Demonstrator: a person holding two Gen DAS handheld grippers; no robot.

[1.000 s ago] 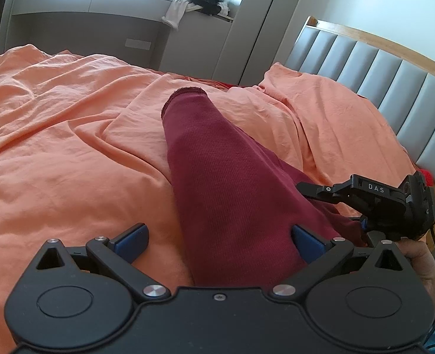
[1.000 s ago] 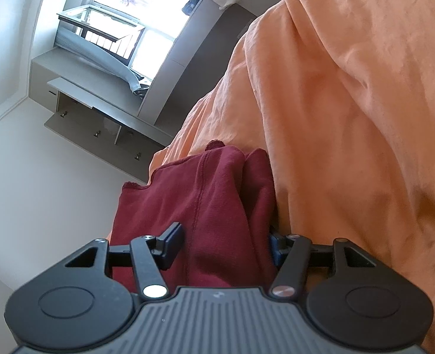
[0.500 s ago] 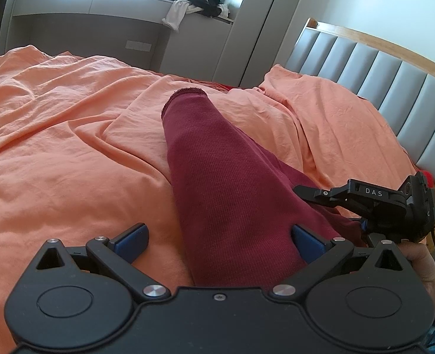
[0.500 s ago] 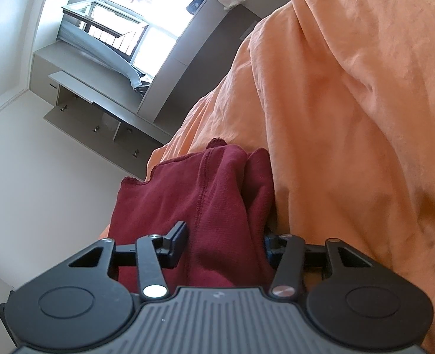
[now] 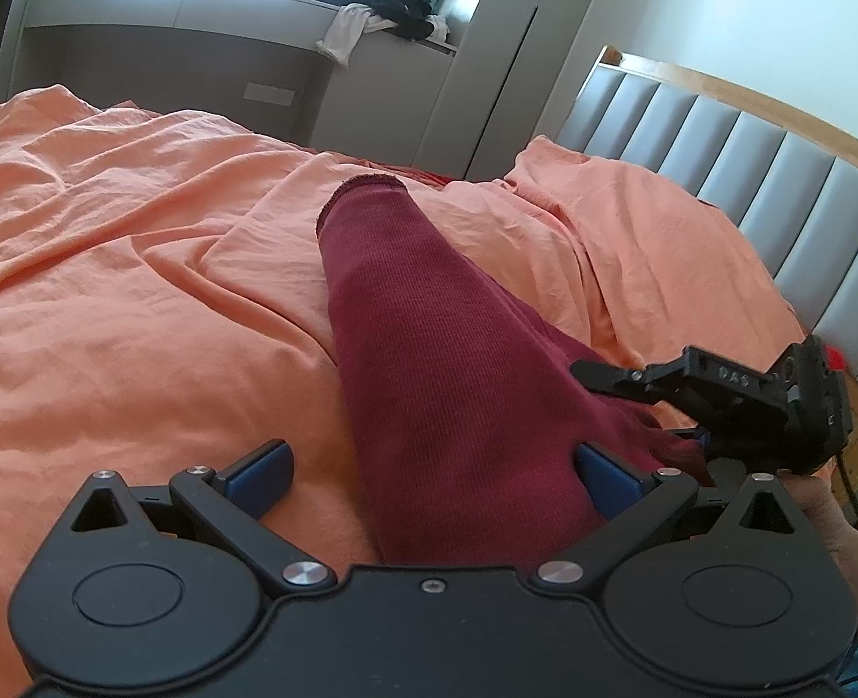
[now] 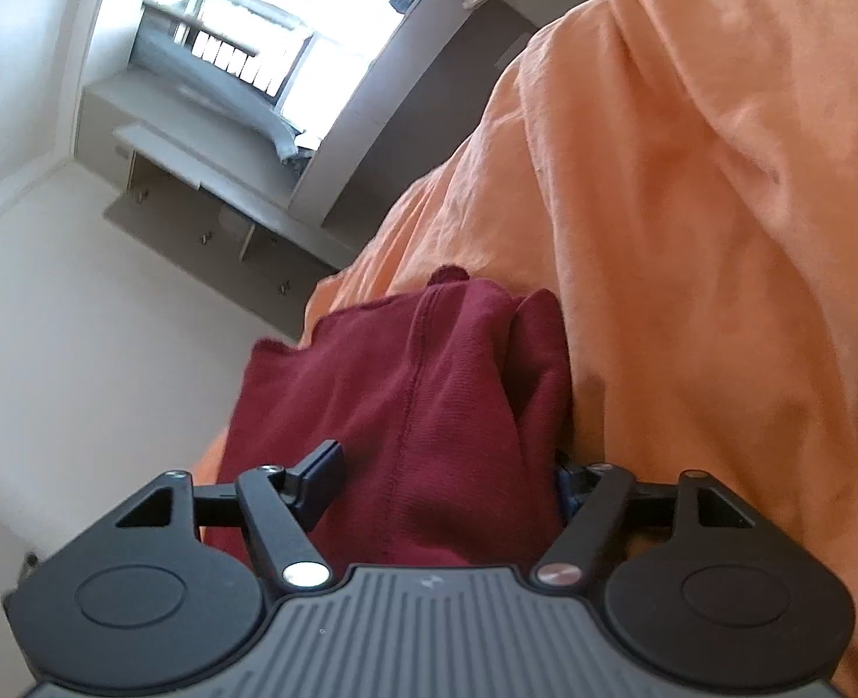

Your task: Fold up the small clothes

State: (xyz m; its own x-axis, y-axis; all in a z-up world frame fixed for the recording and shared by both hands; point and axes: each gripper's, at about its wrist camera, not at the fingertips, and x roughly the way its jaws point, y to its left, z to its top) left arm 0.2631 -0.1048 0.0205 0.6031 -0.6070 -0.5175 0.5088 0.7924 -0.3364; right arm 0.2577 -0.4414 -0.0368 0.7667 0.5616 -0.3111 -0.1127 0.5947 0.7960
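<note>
A dark red knit garment [image 5: 429,360] lies stretched out on the orange bed sheet [image 5: 109,302], its cuffed end far from me. My left gripper [image 5: 434,474] is open, its blue pads on either side of the garment's near end. My right gripper [image 6: 446,465] is open too, and the garment [image 6: 429,407] runs between its fingers in bunched folds. In the left wrist view the right gripper [image 5: 714,407] sits at the garment's right edge, held by a hand.
A grey padded headboard [image 5: 778,174] with a wooden rim stands at the right. An orange pillow [image 5: 632,232] lies beside the garment. A grey window bench [image 5: 196,17] with dark clothes heaped on it runs behind the bed.
The right gripper has tilted and shifted slightly, so its view of the room has turned. The left gripper and the garment have hardly moved.
</note>
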